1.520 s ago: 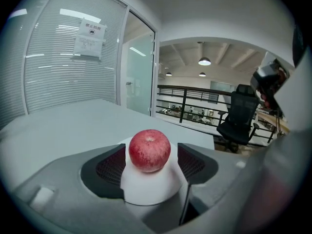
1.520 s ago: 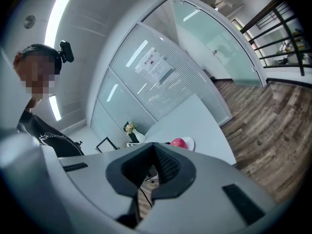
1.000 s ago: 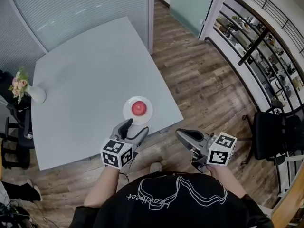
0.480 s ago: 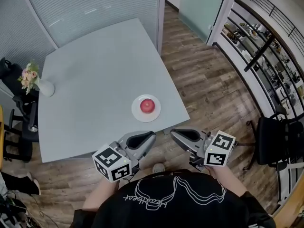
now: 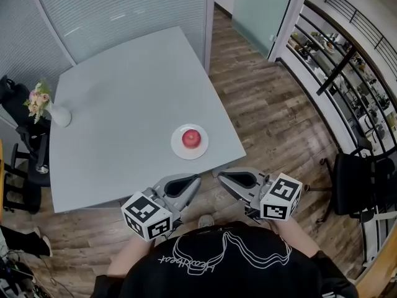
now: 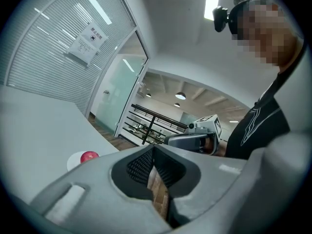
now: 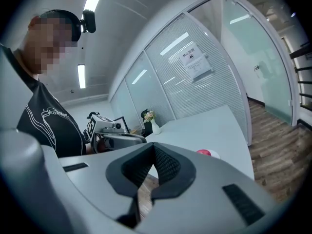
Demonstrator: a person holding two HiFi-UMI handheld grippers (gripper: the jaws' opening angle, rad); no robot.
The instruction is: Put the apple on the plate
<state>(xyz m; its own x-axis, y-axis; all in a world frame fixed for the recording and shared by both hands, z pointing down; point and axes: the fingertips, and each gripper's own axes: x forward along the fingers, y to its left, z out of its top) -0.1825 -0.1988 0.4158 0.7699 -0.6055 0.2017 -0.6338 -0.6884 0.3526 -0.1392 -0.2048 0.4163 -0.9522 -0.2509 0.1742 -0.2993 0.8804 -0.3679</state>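
Observation:
A red apple point(image 5: 192, 138) lies on a small white plate point(image 5: 180, 149) near the table's front right corner. The apple point(image 6: 89, 156) also shows far off in the left gripper view, and the apple point(image 7: 204, 152) peeks over the jaw in the right gripper view. Both grippers hang off the table's front edge, close to the person's chest. My left gripper point(image 5: 193, 180) is shut with nothing in it, tips pointing right. My right gripper point(image 5: 221, 177) is shut and empty too, tips pointing left toward the other.
A grey table point(image 5: 124, 104) fills the middle of the head view, with a small vase of flowers point(image 5: 46, 107) at its left edge. Black chairs point(image 5: 363, 179) stand at the right and left. Wood floor and glass walls surround the table.
My left gripper drew back from the plate toward the person and shut, leaving the apple on the plate. The right gripper shifted slightly left. The head view moved a little.

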